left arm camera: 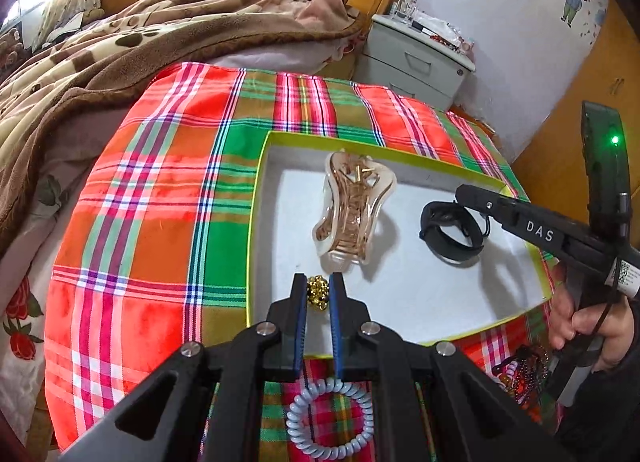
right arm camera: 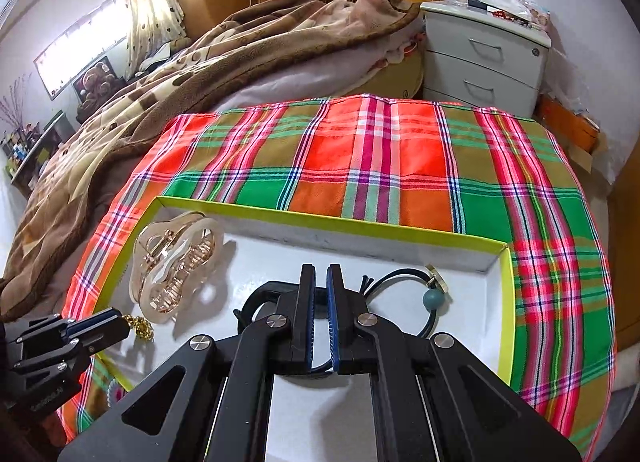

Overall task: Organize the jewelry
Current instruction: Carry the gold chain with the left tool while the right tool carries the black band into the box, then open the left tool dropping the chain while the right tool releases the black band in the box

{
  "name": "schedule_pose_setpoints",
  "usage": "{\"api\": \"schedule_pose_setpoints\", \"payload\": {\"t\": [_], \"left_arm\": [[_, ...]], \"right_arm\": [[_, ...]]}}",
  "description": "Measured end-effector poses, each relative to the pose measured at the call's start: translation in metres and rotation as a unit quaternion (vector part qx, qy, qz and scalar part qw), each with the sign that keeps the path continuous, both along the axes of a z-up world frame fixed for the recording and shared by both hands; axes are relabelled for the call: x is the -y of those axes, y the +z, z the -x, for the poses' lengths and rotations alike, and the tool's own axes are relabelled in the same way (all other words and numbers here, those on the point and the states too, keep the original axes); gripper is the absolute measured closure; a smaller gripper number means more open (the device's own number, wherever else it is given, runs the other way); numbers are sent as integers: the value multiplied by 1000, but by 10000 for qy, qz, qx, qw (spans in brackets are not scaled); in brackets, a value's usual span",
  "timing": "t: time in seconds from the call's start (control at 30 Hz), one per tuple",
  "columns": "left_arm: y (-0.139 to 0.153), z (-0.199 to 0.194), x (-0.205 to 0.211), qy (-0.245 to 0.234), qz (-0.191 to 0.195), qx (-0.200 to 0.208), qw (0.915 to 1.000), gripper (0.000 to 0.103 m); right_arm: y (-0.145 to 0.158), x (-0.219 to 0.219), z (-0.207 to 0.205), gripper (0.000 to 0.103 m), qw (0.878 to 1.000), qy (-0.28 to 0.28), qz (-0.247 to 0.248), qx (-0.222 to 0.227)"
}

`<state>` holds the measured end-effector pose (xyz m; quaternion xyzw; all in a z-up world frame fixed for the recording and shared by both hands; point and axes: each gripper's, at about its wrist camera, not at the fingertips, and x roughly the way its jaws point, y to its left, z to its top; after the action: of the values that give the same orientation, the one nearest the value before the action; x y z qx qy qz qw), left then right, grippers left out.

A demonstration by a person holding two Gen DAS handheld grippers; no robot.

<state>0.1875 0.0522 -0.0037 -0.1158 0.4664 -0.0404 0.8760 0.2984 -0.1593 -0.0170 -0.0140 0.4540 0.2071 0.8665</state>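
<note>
A shallow white box with a yellow-green rim (left arm camera: 260, 181) (right arm camera: 320, 217) lies on a plaid cloth. In it lie a clear rose-gold hair claw (left arm camera: 352, 205) (right arm camera: 176, 262) and a black band (left arm camera: 452, 229). My left gripper (left arm camera: 318, 294) is shut on a small gold beaded piece (left arm camera: 318, 296) (right arm camera: 142, 326) over the box's near left corner. My right gripper (right arm camera: 321, 286) (left arm camera: 464, 197) is shut on the black band inside the box. A dark hair tie with a teal bead (right arm camera: 434, 298) lies just right of it.
A pale blue spiral hair tie (left arm camera: 330, 418) lies on the plaid cloth (left arm camera: 140, 221) near the box's front edge. Beaded bracelets (left arm camera: 524, 374) lie at the front right. A brown blanket (right arm camera: 160, 101) covers the bed behind. A grey nightstand (right arm camera: 484, 57) stands at the back right.
</note>
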Motion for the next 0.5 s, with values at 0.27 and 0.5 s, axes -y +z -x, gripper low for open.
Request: {"api": "schedule_pose_setpoints", "payload": {"t": [0.27,0.5], "left_arm": [[-3,-3,1,26,-108,-83,9999,92],[-3,-4,5,-55,-162,-76,9998,73]], "right_arm": [[-3,0,2,97,9998,106,138,-42],[-3,3,11,91,9993,261,254,-50]]}}
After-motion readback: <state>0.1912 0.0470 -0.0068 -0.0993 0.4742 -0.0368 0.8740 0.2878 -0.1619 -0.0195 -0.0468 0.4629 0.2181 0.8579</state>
